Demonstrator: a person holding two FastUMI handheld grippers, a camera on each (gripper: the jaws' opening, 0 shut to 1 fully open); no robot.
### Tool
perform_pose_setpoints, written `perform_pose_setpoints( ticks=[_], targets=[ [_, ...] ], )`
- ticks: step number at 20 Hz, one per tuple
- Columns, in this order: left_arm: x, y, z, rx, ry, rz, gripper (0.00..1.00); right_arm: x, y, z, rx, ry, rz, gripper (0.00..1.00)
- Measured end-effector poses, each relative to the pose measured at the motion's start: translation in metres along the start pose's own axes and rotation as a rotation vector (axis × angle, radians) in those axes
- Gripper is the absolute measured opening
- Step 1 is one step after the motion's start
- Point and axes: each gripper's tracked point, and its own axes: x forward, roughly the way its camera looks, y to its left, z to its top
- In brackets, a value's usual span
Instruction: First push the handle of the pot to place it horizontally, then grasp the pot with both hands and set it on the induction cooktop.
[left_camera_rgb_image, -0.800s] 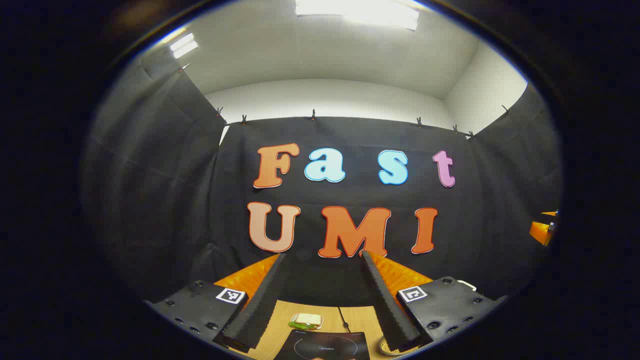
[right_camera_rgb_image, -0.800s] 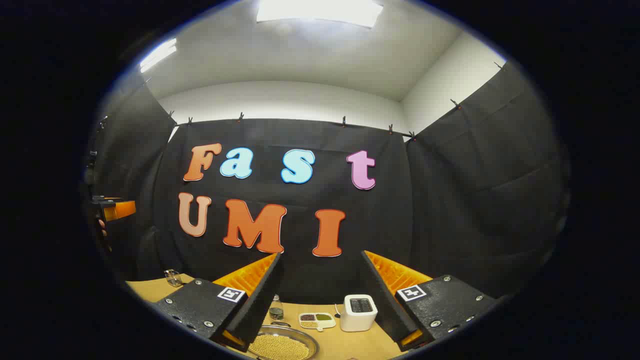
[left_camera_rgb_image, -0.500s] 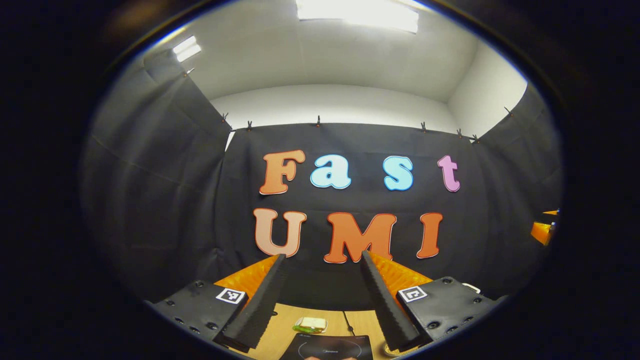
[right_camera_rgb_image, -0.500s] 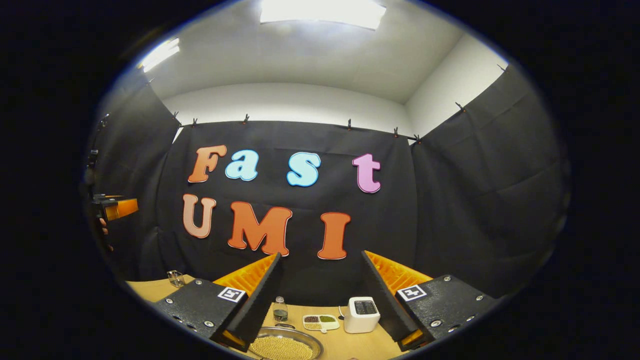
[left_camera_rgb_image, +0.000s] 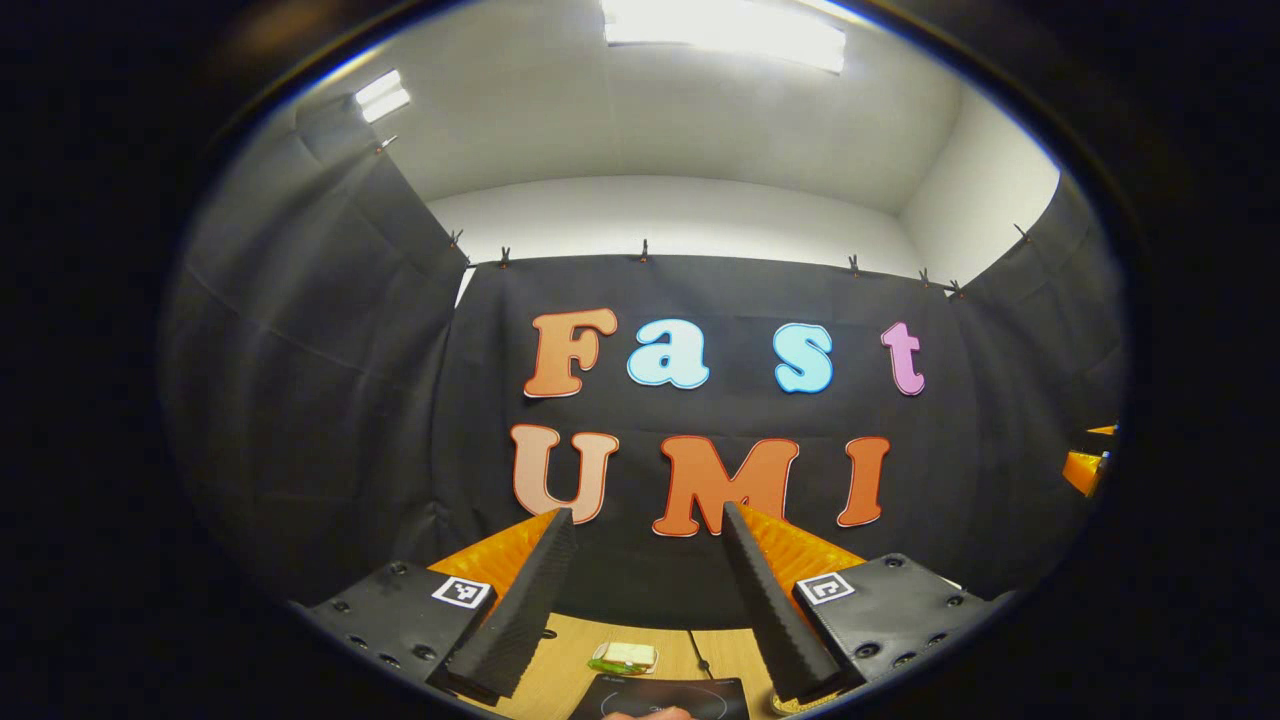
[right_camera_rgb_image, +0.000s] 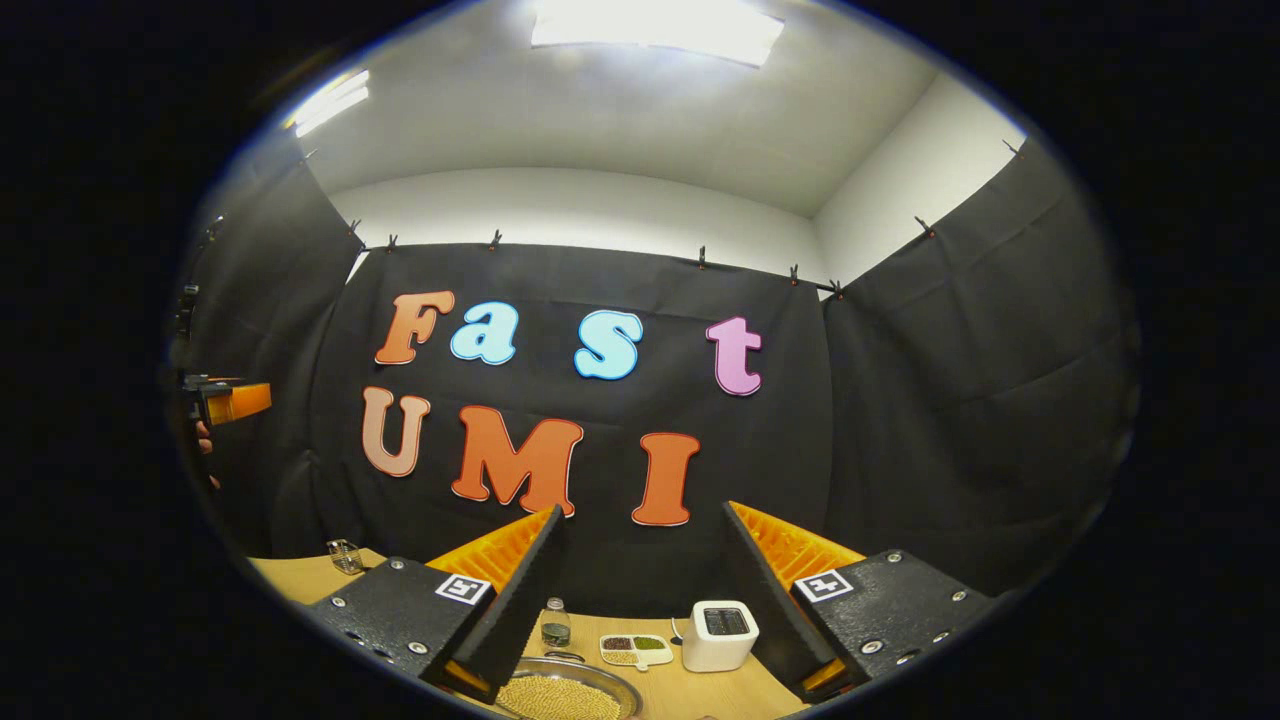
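Flat black induction cooktop (left_camera_rgb_image: 665, 695) lies on the wooden desk (left_camera_rgb_image: 570, 650) near its front edge, just below the left gripper (left_camera_rgb_image: 645, 590). Both grippers are raised, aimed level at the back wall. Left gripper: fingers spread wide, holding nothing. Right gripper (right_camera_rgb_image: 640, 590): same, above a round metal pan of yellow beans (right_camera_rgb_image: 565, 690) and a white boxy toaster (right_camera_rgb_image: 720, 635).

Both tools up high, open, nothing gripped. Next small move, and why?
Probably tip both down toward the table. The left tool and right tool stand open and face the booth wall, with the tabletop low in each view. The induction cooktop barely shows at the left gripper view's bottom edge, and I can't pick out the pot's handle from here.
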Motion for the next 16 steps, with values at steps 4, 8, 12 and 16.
perform_pose_setpoints(
  ticks=[4,8,12,16],
  targets=[
    [-0.004,0.001,0.005,-0.012,-0.012,-0.006,0.95,0.000,0.006,-0.003,0.010,0.012,0.015,0.95],
    [-0.007,0.000,0.001,-0.031,-0.006,-0.021,0.93,0.000,0.011,-0.014,0.011,0.031,0.029,0.95],
    [-0.004,0.004,-0.007,-0.029,0.006,-0.012,0.98,0.001,0.010,-0.033,0.015,0.060,0.042,0.95],
    [-0.003,0.001,-0.026,-0.023,0.041,-0.030,0.98,0.006,0.011,-0.070,0.038,0.124,0.060,0.95]
  ],
)
